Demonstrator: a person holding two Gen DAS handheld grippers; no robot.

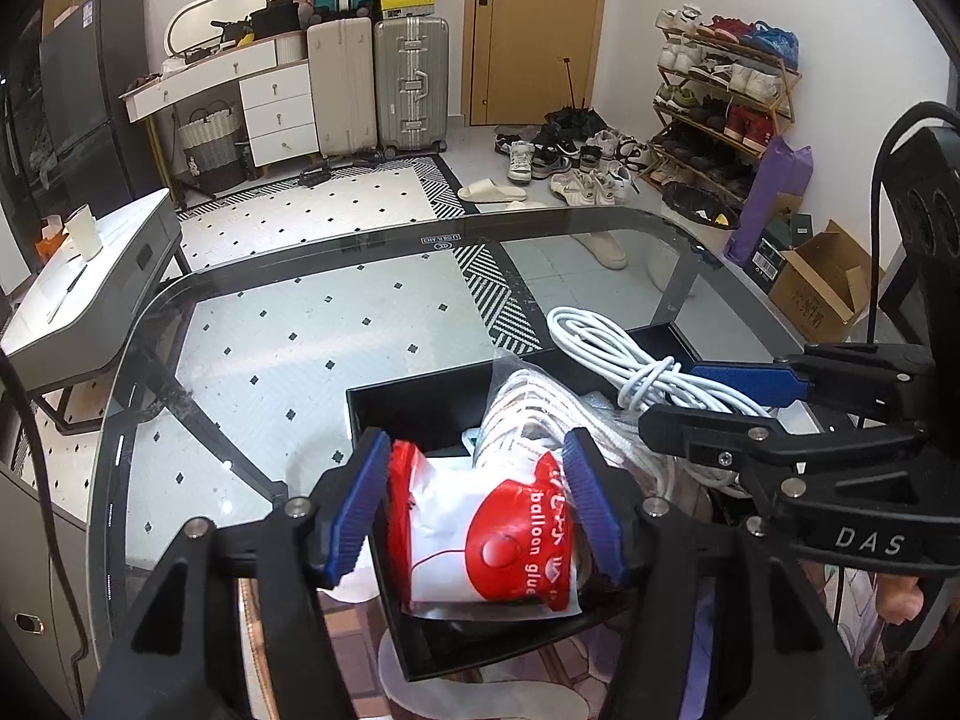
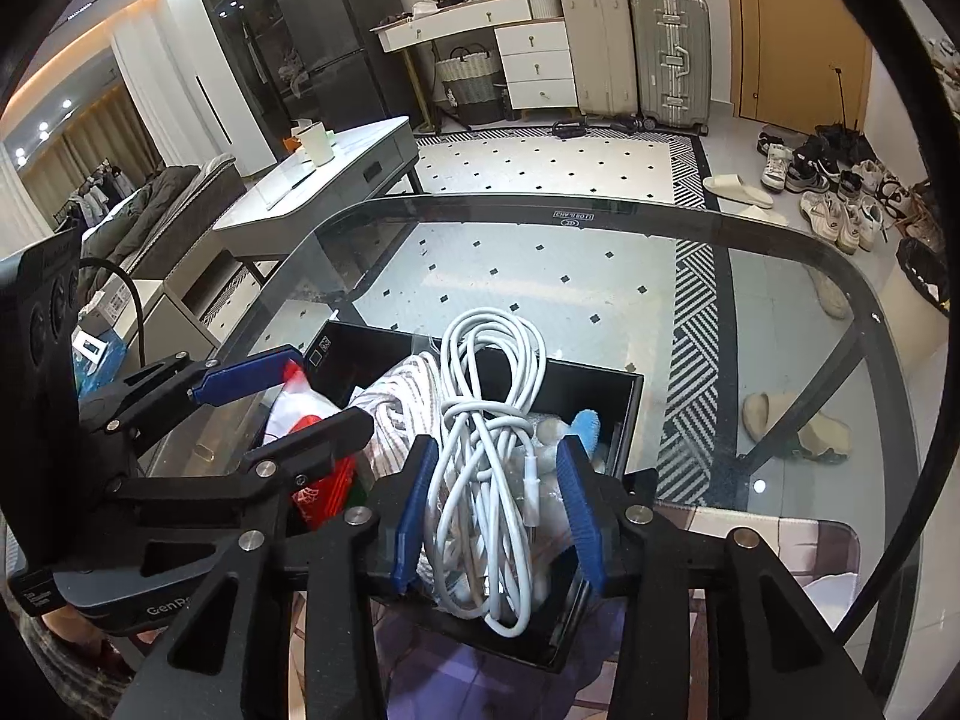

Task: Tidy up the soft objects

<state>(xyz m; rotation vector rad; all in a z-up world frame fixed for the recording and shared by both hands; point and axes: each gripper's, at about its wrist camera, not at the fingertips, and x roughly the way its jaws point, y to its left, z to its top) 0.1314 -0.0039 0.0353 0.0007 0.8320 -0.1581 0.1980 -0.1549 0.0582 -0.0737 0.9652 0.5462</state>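
A black box [image 1: 420, 397] stands on the glass table [image 1: 288, 360] near its front edge. A red and white balloon glue packet [image 1: 480, 546] lies in the box between the blue pads of my left gripper [image 1: 477, 510], which is open around it. A coiled white cable [image 2: 486, 480] rests on a bagged striped cloth [image 2: 396, 402] in the same box [image 2: 630, 420]. My right gripper [image 2: 495, 510] straddles the cable, open, with a gap at its right pad. Each gripper shows in the other's view: the right gripper [image 1: 672, 396], the left gripper [image 2: 330, 390].
The table's curved glass rim [image 2: 600, 207] runs across the far side. A grey side table [image 1: 90, 288] holding a paper cup [image 1: 84, 234] stands to the left. Suitcases [image 1: 411, 84], loose shoes [image 1: 564, 162], a shoe rack [image 1: 720, 96] and a cardboard box [image 1: 822, 282] lie beyond.
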